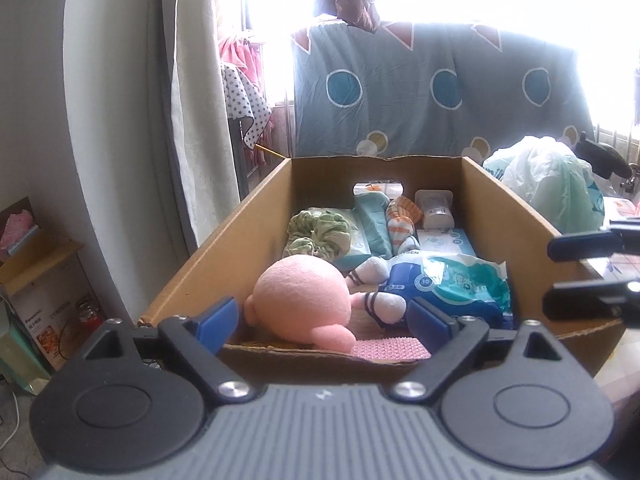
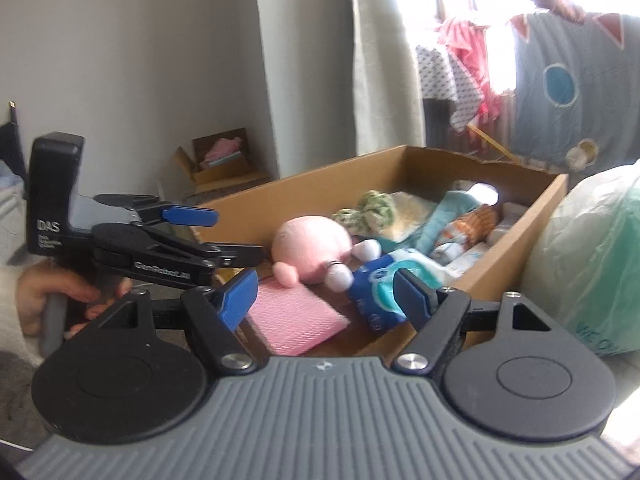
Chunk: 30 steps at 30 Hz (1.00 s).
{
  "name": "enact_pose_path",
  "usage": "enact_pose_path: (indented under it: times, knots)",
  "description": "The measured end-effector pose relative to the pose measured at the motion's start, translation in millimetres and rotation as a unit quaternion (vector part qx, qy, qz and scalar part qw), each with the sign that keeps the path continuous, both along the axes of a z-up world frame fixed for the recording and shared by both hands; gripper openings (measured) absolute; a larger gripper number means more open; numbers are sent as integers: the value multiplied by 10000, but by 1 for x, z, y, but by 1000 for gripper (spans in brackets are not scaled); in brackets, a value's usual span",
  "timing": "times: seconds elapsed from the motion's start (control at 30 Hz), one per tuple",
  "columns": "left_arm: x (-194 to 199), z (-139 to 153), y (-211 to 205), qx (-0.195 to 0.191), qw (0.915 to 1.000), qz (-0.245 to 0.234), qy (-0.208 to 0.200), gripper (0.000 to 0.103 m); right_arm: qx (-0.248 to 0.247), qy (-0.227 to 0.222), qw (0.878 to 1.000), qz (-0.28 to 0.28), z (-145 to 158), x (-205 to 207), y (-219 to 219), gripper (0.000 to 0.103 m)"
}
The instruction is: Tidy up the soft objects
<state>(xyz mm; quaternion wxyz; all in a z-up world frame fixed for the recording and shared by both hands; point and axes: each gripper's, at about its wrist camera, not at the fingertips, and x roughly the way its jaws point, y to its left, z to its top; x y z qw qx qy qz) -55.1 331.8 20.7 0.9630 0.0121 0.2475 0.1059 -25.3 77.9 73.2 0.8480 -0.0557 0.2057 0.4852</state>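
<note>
Right now my left tongs (image 1: 322, 318) stand apart and empty at the near rim of the cardboard box (image 1: 240, 224), and the pink plush (image 1: 302, 300) lies straight ahead between the fingers — just inside the near wall, its round body running left to right. My right tongs (image 2: 320, 292), also apart and empty, sit off to the right; the left is nearer, I judge — the plush's striped feet (image 1: 384, 306) point right toward the blue wipes pack (image 1: 452, 288).

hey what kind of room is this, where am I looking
Most likely a lived-in bedroom or spare room at home. A patterned quilt and clothes hang drying by a bright window beside a curtain, and an open cardboard box holds a pink plush toy, socks and tissue packs.
</note>
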Motion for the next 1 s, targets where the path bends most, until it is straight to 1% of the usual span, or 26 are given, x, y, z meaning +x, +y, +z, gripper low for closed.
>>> enact_pose_path:
  times: [0.07, 0.17, 0.33, 1.0]
  knots:
    - [-1, -1, 0, 26, 10000, -16, -16, 93, -39, -92, 9999, -88, -1, 2, 0, 75]
    - [-1, -2, 0, 18, 10000, -1, -36, 93, 47, -47, 9999, -90, -1, 3, -5, 75]
    - [-1, -3, 0, 29, 10000, -10, -71, 94, -54, -159, 9998, -74, -3, 2, -2, 75]
    - [-1, -3, 0, 35, 10000, -50, -57, 95, 109, 25, 9999, 9, -5, 11, -5, 76]
